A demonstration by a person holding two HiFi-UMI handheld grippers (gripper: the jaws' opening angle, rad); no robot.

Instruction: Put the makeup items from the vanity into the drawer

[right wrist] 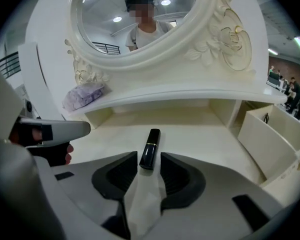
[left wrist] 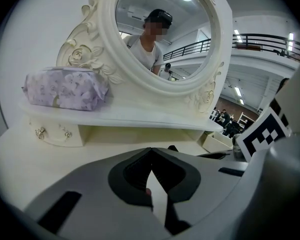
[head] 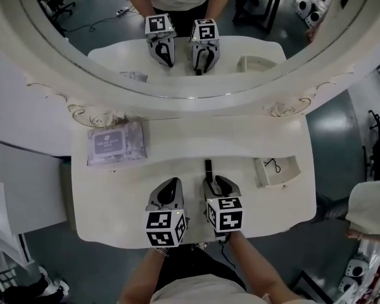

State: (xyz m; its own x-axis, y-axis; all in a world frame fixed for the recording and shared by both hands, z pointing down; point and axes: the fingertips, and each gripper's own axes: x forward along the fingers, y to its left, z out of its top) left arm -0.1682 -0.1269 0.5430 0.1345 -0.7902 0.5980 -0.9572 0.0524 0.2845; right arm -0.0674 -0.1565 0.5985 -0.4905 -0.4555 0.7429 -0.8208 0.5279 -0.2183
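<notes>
A black lipstick [head: 208, 169] lies on the white vanity top [head: 114, 214], pointing away from me. Its near end sits between the fingertips of my right gripper [head: 213, 182], whose jaws stand open with a thin gap on each side of the lipstick [right wrist: 150, 149]. In the right gripper view the right gripper [right wrist: 144, 160] rests low over the top. My left gripper [head: 171, 186] lies just left of it, shut with nothing between its tips [left wrist: 150, 150]. A small drawer [head: 292, 167] stands pulled open at the right, with a thin dark item inside.
A purple tissue pack [head: 116, 142] lies on the raised shelf at the left. The oval mirror [head: 177, 49] with its carved frame rises behind the shelf. The open drawer [right wrist: 270, 134] juts out on the right. The vanity's front edge is close to me.
</notes>
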